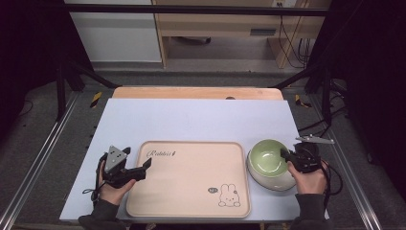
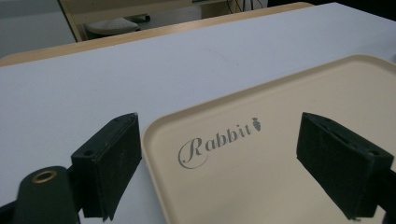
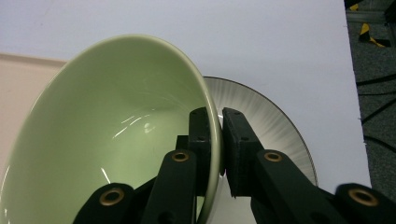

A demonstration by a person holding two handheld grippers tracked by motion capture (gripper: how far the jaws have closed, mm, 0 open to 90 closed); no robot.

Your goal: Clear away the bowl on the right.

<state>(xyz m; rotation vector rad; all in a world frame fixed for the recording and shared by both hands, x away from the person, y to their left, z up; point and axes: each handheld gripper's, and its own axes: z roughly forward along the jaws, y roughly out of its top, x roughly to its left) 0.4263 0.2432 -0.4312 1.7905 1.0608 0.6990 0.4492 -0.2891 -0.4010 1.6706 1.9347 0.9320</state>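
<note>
The right gripper (image 3: 215,140) had its two black fingers (image 3: 200,140) pressed together on the rim of the green bowl (image 3: 116,130). One finger was inside the bowl and the other was outside, so the thin wall of the bowl sat between them. The bowl was tipped in the right gripper view, with its open side leaning away from the fingers and toward the tray. Under the green bowl sat a white bowl (image 3: 271,121) with fine lines on it, and the green one looked partly lifted out of it.

From the high view, the right gripper (image 1: 290,157) held the green bowl (image 1: 267,156) at its right edge, and the white bowl (image 1: 268,180) showed below it. Both bowls were on the pale counter (image 1: 191,120), just beside the right side of the tray (image 1: 189,179). The tray was flat and cream, with a bunny picture near one corner, and nothing lay on it.

The left gripper (image 1: 145,165) had its fingers (image 2: 109,163) wide apart and held nothing. In the left gripper view they stood on either side of the tray's (image 2: 280,154) near left corner, close to the word "Rabbit". One finger was over the counter (image 2: 140,74) and one was over the tray.

The thing that mattered most was that the tray lay to the left of the bowl, right next to it. The right hand (image 1: 309,179) was the nearer one and already had the bowl, so a short trip to the left would likely bring the green bowl over the tray.
</note>
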